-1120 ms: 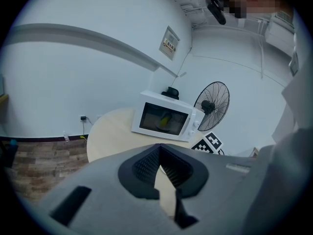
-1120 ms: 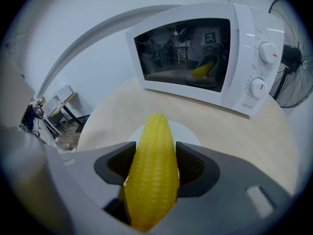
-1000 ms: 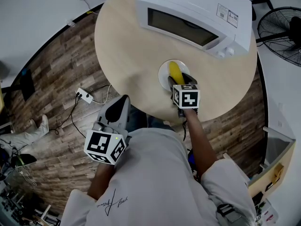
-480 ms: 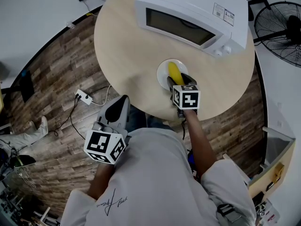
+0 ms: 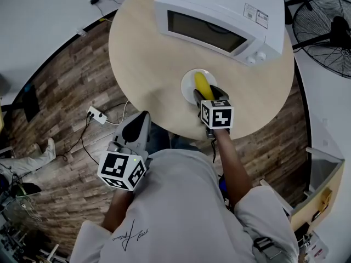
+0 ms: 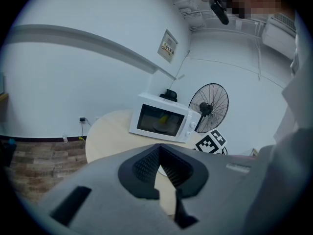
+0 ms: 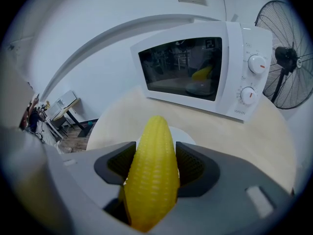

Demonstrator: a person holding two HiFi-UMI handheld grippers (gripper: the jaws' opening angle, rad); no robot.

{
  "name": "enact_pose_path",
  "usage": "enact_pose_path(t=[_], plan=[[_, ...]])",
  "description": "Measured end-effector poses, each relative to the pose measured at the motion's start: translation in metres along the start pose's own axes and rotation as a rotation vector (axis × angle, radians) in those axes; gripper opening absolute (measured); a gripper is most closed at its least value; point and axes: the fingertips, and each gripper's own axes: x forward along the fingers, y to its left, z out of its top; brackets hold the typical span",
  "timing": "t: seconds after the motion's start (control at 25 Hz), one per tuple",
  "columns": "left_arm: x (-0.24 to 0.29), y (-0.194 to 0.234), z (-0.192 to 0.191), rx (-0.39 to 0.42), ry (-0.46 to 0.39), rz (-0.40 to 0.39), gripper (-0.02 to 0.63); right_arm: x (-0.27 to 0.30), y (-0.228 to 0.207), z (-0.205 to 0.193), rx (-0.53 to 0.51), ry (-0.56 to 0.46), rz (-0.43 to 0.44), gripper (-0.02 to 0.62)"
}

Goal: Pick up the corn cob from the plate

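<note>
A yellow corn cob (image 7: pixel 153 173) stands between the two dark pads of my right gripper (image 7: pixel 155 165), which is shut on it. In the head view the corn cob (image 5: pixel 202 84) lies over the small white plate (image 5: pixel 188 81) on the round table, its near end inside the right gripper (image 5: pixel 208 96). The plate (image 7: pixel 187 135) shows as a white edge behind the cob. My left gripper (image 5: pixel 135 131) hangs off the table's near edge, beside the person's body, with its jaws close together and nothing in them (image 6: pixel 157 174).
A white microwave (image 5: pixel 219 18) with its door shut stands at the back of the round wooden table (image 5: pixel 148 59), just beyond the plate. A floor fan (image 5: pixel 323 29) stands to the right. A power strip (image 5: pixel 98 113) and cables lie on the wood floor at left.
Hardly anything has moved: the right gripper stays shut on the cob over the plate, and the left gripper keeps still. The view has shifted slightly.
</note>
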Motion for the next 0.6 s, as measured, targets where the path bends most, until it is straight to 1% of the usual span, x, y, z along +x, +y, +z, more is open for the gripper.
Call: enact_pose_path(t=[0.6], plan=[[-0.01,-0.004,-0.002,-0.001,-0.022,0.008,-0.008,-0.024,0.007,0.009,0.002,-0.057,0.019,0.27]])
